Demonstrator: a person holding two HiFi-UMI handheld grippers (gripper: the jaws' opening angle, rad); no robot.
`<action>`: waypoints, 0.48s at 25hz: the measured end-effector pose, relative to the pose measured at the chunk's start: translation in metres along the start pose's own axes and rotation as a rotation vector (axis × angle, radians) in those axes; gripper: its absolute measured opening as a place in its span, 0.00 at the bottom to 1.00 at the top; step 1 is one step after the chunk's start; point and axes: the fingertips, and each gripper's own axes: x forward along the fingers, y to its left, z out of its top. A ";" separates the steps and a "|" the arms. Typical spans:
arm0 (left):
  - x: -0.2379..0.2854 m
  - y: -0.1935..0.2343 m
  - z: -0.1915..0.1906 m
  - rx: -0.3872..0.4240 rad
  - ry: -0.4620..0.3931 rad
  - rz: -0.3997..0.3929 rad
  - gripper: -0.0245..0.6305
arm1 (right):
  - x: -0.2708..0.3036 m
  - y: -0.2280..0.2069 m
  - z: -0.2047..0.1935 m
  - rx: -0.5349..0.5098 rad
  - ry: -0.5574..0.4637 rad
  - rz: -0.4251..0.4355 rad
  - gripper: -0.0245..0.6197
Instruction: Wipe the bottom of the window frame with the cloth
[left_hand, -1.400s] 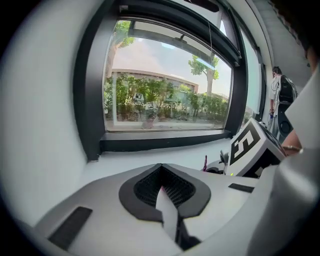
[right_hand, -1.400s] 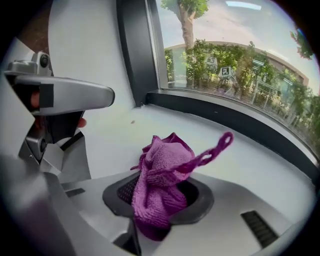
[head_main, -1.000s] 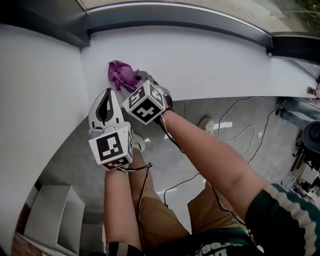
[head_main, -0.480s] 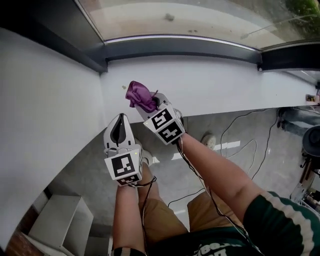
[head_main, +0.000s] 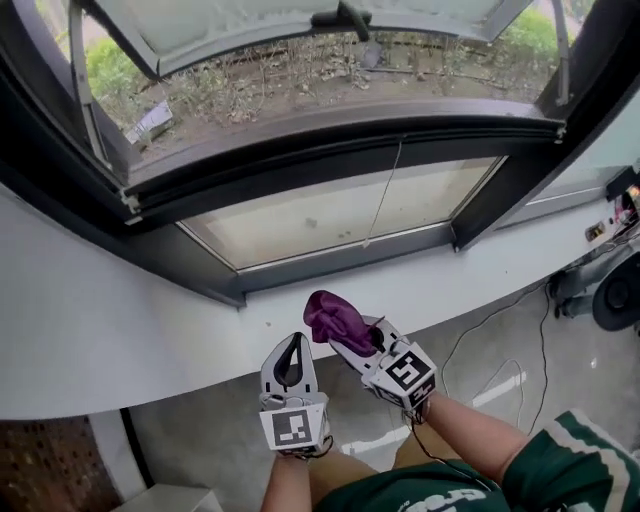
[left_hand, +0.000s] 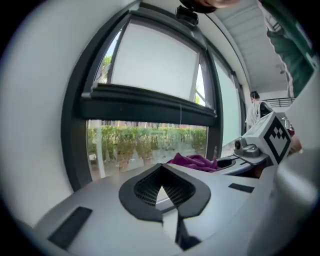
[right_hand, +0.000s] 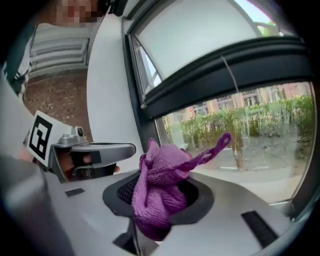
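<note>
Right gripper (right_hand: 158, 199): jaws closed on the cloth (right_hand: 161, 186), a purple knitted rag bunched into a wad. The wad bulges out over both dark pads, and one thin strip of it sticks up and to the right. No bare gap shows between the pads.

Left gripper (left_hand: 162, 175): jaws together, with nothing between them. Only a small light slit shows where the ribbed pads meet.

In the head view we see the two grippers side by side. The left one is just to the left of the right one, and both point toward the window. The marker cube (head_main: 406, 373) of the right gripper faces up.

The cloth hangs over the white sill (head_main: 150, 330), near the bottom rail of the window frame (head_main: 340, 256) but apart from it. We cannot tell whether it touches the sill.

The rail is dark and runs left to right under a frosted lower pane (head_main: 330, 212). A thin cord (head_main: 385, 190) hangs down in front of that pane. Above, an upper sash (head_main: 250, 25) stands swung outward, with grass and shrubs behind it.

Below the sill at the right lies grey floor (head_main: 520, 330) with loose cables. A green sleeve (head_main: 575, 460) with pale stripes sits at the lower right.
</note>
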 end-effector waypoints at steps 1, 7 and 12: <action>-0.008 -0.014 0.023 0.013 -0.008 -0.016 0.04 | -0.024 0.002 0.020 0.005 -0.025 -0.009 0.25; -0.041 -0.056 0.124 0.027 -0.061 -0.031 0.04 | -0.115 0.008 0.122 -0.028 -0.178 0.006 0.25; -0.062 -0.089 0.162 0.060 -0.130 -0.082 0.04 | -0.161 0.019 0.171 -0.114 -0.269 -0.027 0.25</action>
